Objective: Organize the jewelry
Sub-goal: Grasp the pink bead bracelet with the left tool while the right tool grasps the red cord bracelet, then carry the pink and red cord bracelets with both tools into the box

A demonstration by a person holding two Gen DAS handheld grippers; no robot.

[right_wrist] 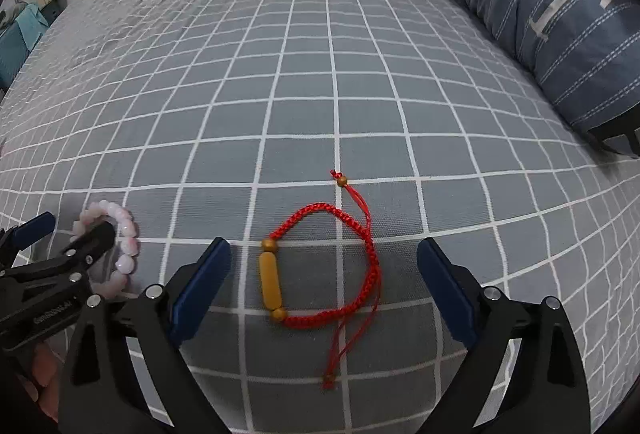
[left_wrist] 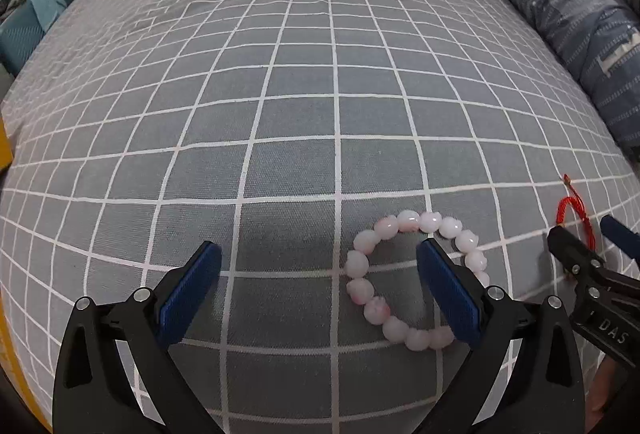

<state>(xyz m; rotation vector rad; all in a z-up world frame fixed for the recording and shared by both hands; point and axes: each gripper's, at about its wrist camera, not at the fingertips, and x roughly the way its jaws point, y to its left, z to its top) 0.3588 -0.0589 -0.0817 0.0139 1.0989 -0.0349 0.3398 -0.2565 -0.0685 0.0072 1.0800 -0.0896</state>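
A pink bead bracelet (left_wrist: 362,264) lies on the grey checked bed sheet (left_wrist: 280,94). My left gripper (left_wrist: 319,252) is open and empty; its right finger (left_wrist: 448,282) sits over the middle of the bracelet's ring, and the left finger stands to the left of it. A red braided cord bracelet (right_wrist: 352,230) with a yellow tube bead (right_wrist: 271,281) lies between the open fingers of my right gripper (right_wrist: 324,248), which is empty. Each gripper shows at the edge of the other's view, the right gripper (left_wrist: 584,234) and the left gripper (right_wrist: 76,224), with the pink bracelet (right_wrist: 124,230) under the left one.
A rolled blue striped quilt (left_wrist: 560,6) lies along the right side of the bed, also in the right wrist view (right_wrist: 540,6). A teal object (left_wrist: 24,30) stands beyond the bed's left edge. The sheet (right_wrist: 280,74) stretches flat ahead.
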